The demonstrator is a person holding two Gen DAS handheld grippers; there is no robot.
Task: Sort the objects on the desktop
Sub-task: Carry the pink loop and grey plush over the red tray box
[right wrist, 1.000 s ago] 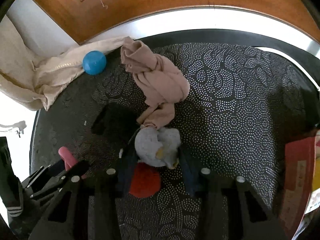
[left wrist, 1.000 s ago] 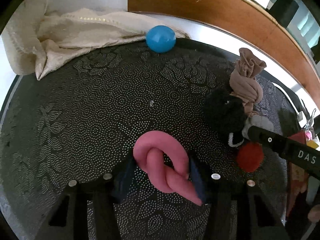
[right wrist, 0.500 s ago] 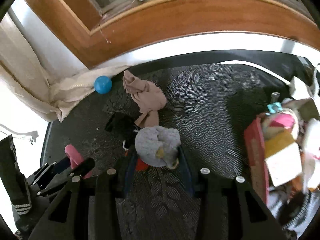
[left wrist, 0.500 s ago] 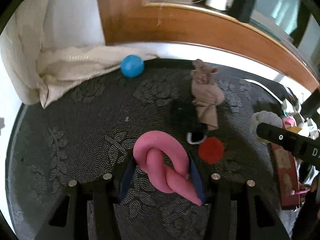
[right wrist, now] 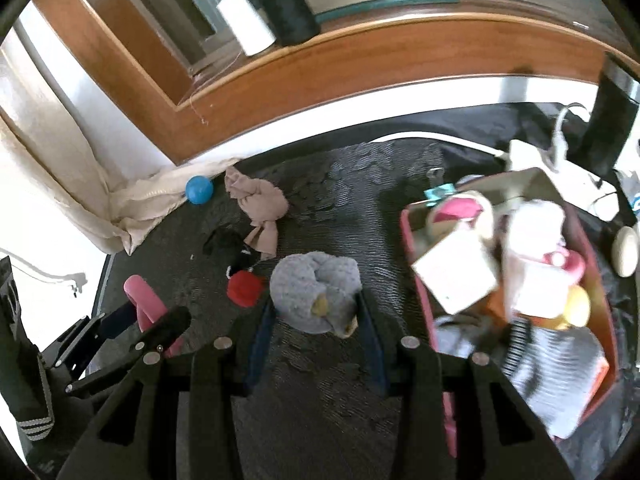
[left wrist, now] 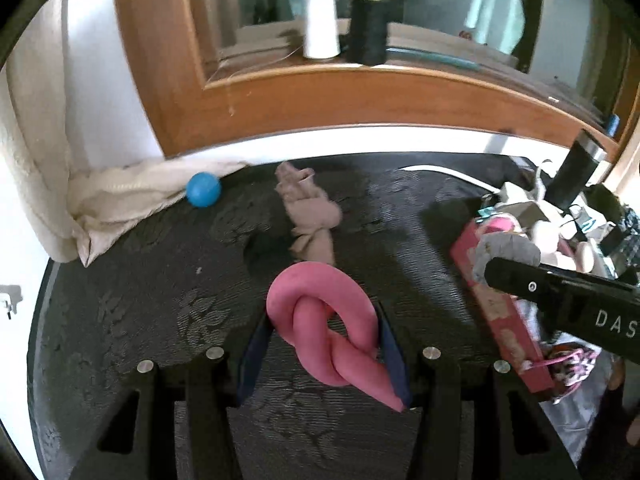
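Note:
My left gripper [left wrist: 324, 344] is shut on a knotted pink sock [left wrist: 324, 320], held above the dark patterned mat [left wrist: 160, 288]. My right gripper [right wrist: 316, 312] is shut on a rolled grey sock [right wrist: 312, 296], lifted above the mat; it shows at the right in the left wrist view [left wrist: 504, 252]. A pink box [right wrist: 416, 240] full of items stands to the right of it. A beige knotted sock [right wrist: 260, 208], a black sock [right wrist: 224, 240], a red ball [right wrist: 244, 288] and a blue ball [right wrist: 199, 189] lie on the mat.
A cream cloth [left wrist: 120, 200] is bunched at the mat's back left. A wooden sill [left wrist: 360, 96] behind carries a white spool [left wrist: 320, 26] and a black spool [left wrist: 368, 30]. A dark tumbler [left wrist: 576, 168] and white cables stand at the right.
Both grippers have lifted and pulled back with their socks. The right gripper has moved right towards the pink box, which has come into view.

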